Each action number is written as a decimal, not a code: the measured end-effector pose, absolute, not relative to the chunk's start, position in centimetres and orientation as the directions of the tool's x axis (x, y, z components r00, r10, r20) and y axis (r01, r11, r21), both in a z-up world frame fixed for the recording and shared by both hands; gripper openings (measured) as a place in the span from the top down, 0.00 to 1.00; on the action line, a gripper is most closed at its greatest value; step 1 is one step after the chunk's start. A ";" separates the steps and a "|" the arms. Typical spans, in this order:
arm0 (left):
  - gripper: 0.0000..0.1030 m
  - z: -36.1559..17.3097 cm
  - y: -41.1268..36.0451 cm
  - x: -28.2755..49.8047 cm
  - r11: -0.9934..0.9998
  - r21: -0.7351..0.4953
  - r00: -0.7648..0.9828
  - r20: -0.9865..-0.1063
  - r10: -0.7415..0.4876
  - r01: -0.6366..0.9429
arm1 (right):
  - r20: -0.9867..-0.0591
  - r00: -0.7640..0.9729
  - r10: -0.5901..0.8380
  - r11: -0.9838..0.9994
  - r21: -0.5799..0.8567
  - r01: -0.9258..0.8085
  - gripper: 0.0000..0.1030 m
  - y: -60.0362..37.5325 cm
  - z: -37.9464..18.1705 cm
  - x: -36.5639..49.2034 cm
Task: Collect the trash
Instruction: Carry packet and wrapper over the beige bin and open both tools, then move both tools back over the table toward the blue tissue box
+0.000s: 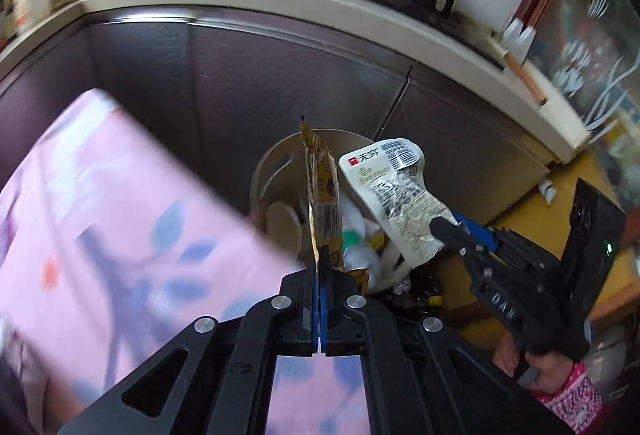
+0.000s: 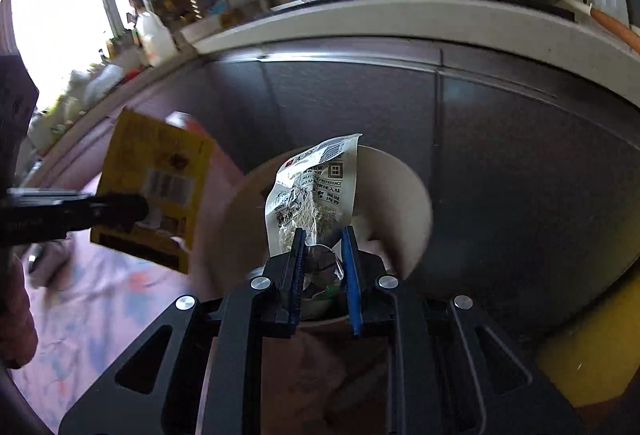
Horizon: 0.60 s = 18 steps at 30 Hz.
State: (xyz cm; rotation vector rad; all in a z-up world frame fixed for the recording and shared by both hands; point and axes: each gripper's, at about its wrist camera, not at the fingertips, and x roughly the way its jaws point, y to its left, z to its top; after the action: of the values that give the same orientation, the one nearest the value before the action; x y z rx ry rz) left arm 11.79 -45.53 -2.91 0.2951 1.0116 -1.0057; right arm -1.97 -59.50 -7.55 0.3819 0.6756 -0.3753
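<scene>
Cabinet fronts: dark glossy doors (image 2: 480, 155) under a pale worktop edge (image 1: 320, 9); black pans on a stove above. Backdrop only.

Pink cloth: a pink floral-print cloth (image 1: 100, 235) covers the surface to the left of the bin, its corner reaching nearly to the bin's rim.

Bin: a round beige plastic waste bin (image 1: 272, 171) stands on the floor against the cabinet doors, already part full of white and green scraps. Both grippers are aimed into its mouth, evidently so the packets fall inside.

Right gripper: right gripper (image 2: 325, 259), blue-lined fingers closed part way on the crumpled lower end of a white printed plastic food packet (image 2: 316, 187). The packet stands up and out over the bin opening. Gripping the tail leaves the bulk free to drop.

Left gripper: left gripper (image 1: 323, 267), fingers pressed nearly flat together on the bottom edge of a thin yellow-gold snack wrapper (image 1: 324, 195), held upright and edge-on above the bin's near rim.

Poor view: motion blur smears the cloth and the yellow wrapper in the right wrist view, so whether it hangs fully inside the rim line is uncertain.

Stage, as judged: both pieces carried to the bin, not yet let go.

Next: opening each gripper should suffice; the light wrapper may drift onto the cloth.
</scene>
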 end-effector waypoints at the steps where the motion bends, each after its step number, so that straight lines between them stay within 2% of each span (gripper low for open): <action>1: 1.00 -3.4 -46.5 12.0 0.536 -0.227 0.138 -0.819 -0.557 0.813 | -0.670 0.712 -0.209 0.864 0.214 0.456 0.81 -60.1 -8.0 -1.3; 3: 0.98 -4.8 -49.2 12.8 0.530 -0.219 0.118 -0.840 -0.530 0.819 | -0.682 0.699 -0.216 0.856 0.212 0.471 0.76 -61.4 -8.9 -0.6; 4: 0.93 -5.3 -50.0 13.1 0.535 -0.214 0.117 -0.848 -0.517 0.817 | -0.685 0.697 -0.211 0.853 0.220 0.474 0.57 -62.0 -9.3 -0.2; 5: 0.69 -6.2 -50.9 13.6 0.554 -0.202 0.118 -0.865 -0.488 0.808 | -0.689 0.697 -0.199 0.846 0.238 0.477 0.45 -62.5 -9.7 0.1; 6: 0.42 -7.0 -51.5 13.9 0.576 -0.189 0.122 -0.881 -0.457 0.796 | -0.680 0.704 -0.205 0.838 0.249 0.485 0.40 -63.0 -9.9 -0.3; 7: 0.35 -7.4 -51.6 14.0 0.594 -0.176 0.135 -0.887 -0.442 0.785 | -0.669 0.712 -0.213 0.833 0.257 0.490 0.40 -63.4 -10.0 -0.4; 12: 0.32 -6.4 -49.7 13.3 0.611 -0.167 0.180 -0.867 -0.464 0.774 | -0.622 0.749 -0.227 0.811 0.305 0.499 0.40 -63.1 -9.1 -2.4; 18: 0.32 -2.7 -43.7 10.8 0.637 -0.119 0.303 -0.803 -0.513 0.762 | -0.566 0.809 -0.157 0.783 0.428 0.451 0.40 -60.2 -7.1 -5.0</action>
State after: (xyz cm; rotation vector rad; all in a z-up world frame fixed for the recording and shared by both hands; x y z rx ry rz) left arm 10.78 -43.69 -2.66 0.3086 0.9305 -0.8622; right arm -4.96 -60.22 -7.07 0.5849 0.5351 -0.3457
